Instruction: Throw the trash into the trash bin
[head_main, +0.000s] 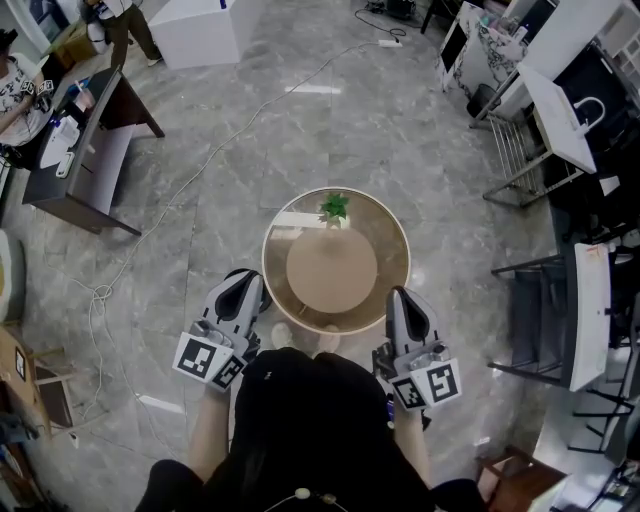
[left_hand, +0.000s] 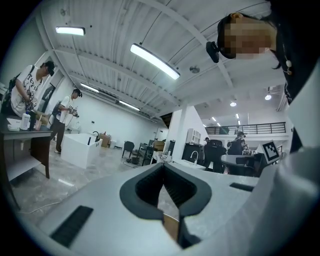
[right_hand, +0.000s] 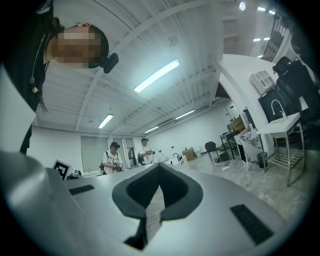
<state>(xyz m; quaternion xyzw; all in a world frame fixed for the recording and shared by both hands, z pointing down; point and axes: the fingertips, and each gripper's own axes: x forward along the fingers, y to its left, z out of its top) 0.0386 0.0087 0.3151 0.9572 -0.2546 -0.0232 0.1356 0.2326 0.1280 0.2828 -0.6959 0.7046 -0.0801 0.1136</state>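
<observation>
The marble floor (head_main: 300, 120) spread around a round desk (head_main: 332, 272). The left hand-held gripper (head_main: 243, 285) hung at the desk's 8 o'clock and the right hand-held gripper (head_main: 400, 300) at its 4 o'clock, both with jaws together on nothing. A small plant (head_main: 333, 208) stood at the desk's 12 o'clock edge. Where the trash lay could not be told.

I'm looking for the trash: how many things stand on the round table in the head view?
1: a small green plant near the far edge of the round table. Anything beneath the tabletop may be hidden.
</observation>
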